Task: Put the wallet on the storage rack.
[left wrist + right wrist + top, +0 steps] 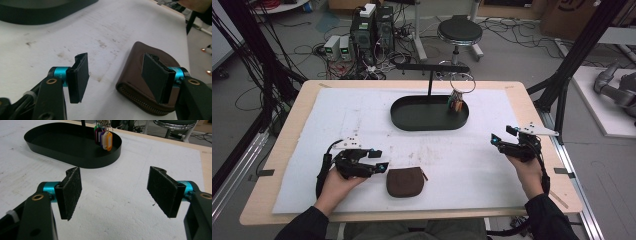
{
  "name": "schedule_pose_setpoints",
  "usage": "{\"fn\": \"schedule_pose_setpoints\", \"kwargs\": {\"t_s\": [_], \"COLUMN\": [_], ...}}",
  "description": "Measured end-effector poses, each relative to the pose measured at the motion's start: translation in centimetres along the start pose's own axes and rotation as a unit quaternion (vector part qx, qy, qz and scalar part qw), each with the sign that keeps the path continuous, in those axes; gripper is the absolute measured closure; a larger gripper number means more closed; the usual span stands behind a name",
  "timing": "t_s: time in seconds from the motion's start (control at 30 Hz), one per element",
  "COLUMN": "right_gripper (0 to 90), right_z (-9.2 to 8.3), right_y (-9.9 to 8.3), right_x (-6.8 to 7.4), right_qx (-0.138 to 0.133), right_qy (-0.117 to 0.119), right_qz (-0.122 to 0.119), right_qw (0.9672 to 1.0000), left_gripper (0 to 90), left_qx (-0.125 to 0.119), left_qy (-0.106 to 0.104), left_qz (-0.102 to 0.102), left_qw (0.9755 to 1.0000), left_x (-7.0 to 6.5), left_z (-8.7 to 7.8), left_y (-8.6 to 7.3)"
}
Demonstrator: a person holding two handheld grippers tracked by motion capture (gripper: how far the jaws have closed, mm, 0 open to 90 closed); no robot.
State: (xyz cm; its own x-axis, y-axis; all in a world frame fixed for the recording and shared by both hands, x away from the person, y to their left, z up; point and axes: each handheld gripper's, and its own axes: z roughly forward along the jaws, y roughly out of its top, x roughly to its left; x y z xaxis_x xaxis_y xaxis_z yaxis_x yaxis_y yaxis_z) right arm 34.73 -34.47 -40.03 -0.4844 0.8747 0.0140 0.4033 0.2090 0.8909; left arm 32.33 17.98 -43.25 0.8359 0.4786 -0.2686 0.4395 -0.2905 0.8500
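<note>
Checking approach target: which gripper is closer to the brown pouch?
The left gripper: its jaws sit right beside the brown zip pouch, one pad over its edge. The right gripper is far off, over bare mat.

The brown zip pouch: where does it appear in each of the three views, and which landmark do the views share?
High view: the brown zip pouch lies low in the middle, just right of the left claw.
Left gripper view: it lies at lower right, partly behind the right-hand jaw.
Right gripper view: the pouch is not in this picture.
Shared landmark: the black oval tray on the white mat.
</note>
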Motion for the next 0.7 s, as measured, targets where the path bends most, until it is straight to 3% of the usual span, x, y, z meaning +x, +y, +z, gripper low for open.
{"fn": "schedule_pose_setpoints", "kwargs": {"t_s": [0.17,0.47,0.7], "right_gripper": [28.6,28.6,28.6], "right_z": [-0.1,-0.1,0.0], "right_y": [0.0,0.0,0.0], "right_x": [-0.1,0.2,0.1], "right_qx": [0.002,0.003,0.003], "right_qy": [-0.002,-0.001,0.003], "right_qz": [0.003,-0.003,-0.004], "right_qw": [1.0,1.0,1.0], "left_gripper": [39.0,38.4,35.8], "left_qx": [0.019,0.066,0.068], "left_qy": [-0.011,-0.009,-0.017], "left_qz": [-0.01,-0.022,-0.064], "left_qw": [0.9997,0.9975,0.9955], "left_x": [0.0,-0.1,0.4], "left_z": [0.8,2.2,2.3], "left_y": [-0.1,-0.5,-0.8]}}
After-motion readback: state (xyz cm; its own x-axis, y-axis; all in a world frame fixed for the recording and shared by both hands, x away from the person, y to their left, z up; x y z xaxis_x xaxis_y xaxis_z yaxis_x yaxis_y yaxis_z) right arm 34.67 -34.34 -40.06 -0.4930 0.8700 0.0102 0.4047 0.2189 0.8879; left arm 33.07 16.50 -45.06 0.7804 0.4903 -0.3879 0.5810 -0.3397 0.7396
